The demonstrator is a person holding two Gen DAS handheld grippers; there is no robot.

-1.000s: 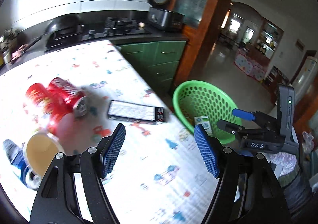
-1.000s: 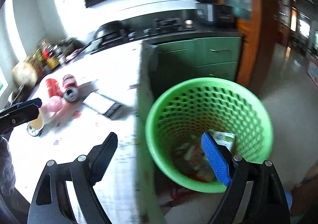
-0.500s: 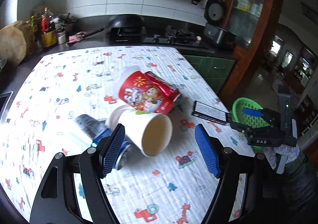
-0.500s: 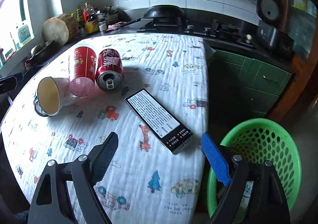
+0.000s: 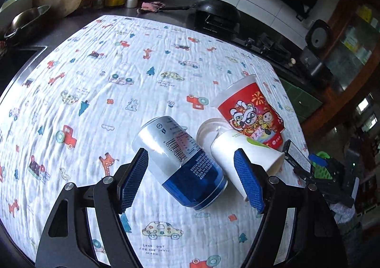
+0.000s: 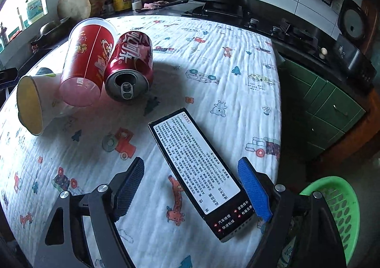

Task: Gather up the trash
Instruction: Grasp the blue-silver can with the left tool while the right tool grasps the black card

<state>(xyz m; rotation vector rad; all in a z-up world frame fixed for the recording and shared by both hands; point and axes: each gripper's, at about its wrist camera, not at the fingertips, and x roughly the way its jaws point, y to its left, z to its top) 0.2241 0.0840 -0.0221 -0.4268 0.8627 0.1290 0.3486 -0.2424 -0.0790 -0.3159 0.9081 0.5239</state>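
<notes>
Five pieces of trash lie on the table (image 6: 249,82), which is covered by a white cloth printed with small cars, trees and giraffes: two paper cups, two cans and one flat box. In the right wrist view, from left to right, one white cup (image 6: 35,101) lies on its side with its open mouth toward the camera, touching one red cup (image 6: 86,61) that lies with its pink base forward; just beside that lies one red can (image 6: 129,66), its opened top facing the camera. Nearer the camera lies one long black box (image 6: 201,173) with a white printed label. One green basket (image 6: 342,208) stands off the table's edge at the far right, with something pale inside that is too hidden to name. The right gripper (image 6: 194,187) hangs over the near end of the box; its jaws are closing but still wide, with the box between the blue pads and no contact visible on the left side. In the left wrist view one silver and blue can (image 5: 182,161) lies on its side, touching the white cup (image 5: 239,154), with the red cup (image 5: 249,113) behind. The left gripper (image 5: 192,180) hovers with its jaws wide apart around the blue end of that can, and its pads do not press on it.
</notes>
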